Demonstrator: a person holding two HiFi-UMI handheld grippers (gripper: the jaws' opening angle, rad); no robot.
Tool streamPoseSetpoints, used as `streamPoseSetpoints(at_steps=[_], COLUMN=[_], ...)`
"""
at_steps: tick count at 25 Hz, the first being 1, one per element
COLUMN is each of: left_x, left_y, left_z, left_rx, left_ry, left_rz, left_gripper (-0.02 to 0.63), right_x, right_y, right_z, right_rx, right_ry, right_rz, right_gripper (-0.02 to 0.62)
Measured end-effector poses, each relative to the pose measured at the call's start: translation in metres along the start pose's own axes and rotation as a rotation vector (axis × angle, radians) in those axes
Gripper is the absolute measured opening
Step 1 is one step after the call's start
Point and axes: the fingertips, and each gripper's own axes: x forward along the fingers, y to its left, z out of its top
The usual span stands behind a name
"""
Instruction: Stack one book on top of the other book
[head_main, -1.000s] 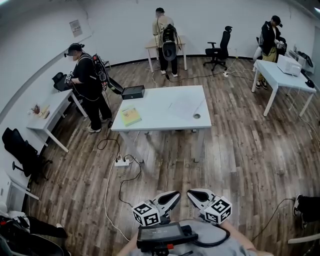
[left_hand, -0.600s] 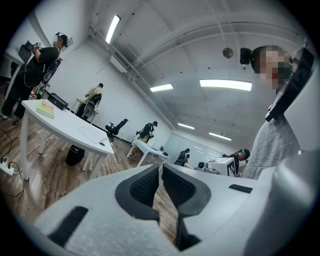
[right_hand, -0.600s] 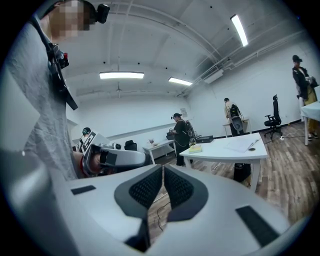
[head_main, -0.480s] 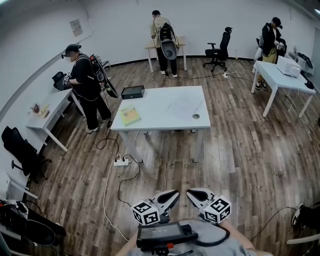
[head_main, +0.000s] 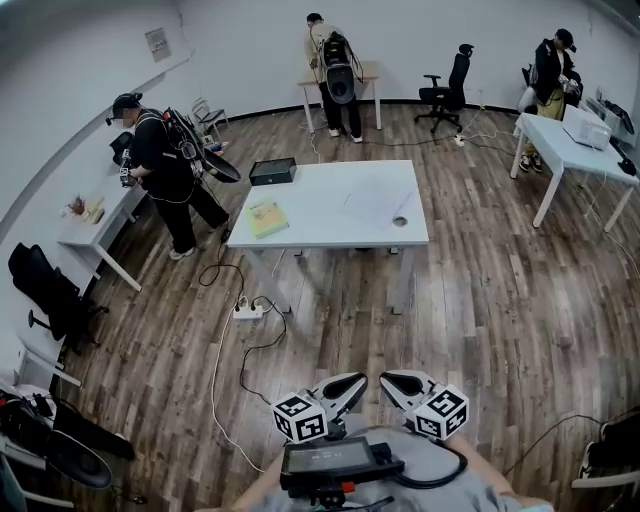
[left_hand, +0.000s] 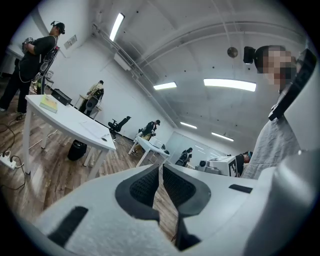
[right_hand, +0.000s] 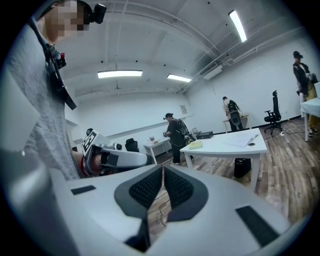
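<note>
Where the table (head_main: 330, 190) bears a book (head_main: 267, 218) — black case (head_main: 272, 171) nearby.

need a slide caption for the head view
Left gripper and right gripper, both shut and empty, point toward a white table across the room with a yellow book on it

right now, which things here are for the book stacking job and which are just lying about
For the job: yellow book on the white table; left gripper and right gripper, both shut and empty.
Lying about: black box on the table's far corner, power strip on the floor, office chair by the far wall.
</note>
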Motion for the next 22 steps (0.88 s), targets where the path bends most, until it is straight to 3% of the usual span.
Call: streamPoseSetpoints(at_steps=[12, 22], left_x=[0.01, 0.025], left_y=[0.051, 0.124], left_z=[0.004, 0.05], left_rx=[-0.068, -0.087], left_ry=[0.066, 0.056], left_rz=[0.024, 0.0], left_gripper=[0.038, 0.037], right_x=[0.041, 0.12], right_y=[-0.037, -0.071], right_z=[-0.004, 0.024], right_rx=[0.093, 0.077], right_ry=[0.07, 0.086], right_rz=[-0.009, 0.021], right_gripper=[0.031, 0.031])
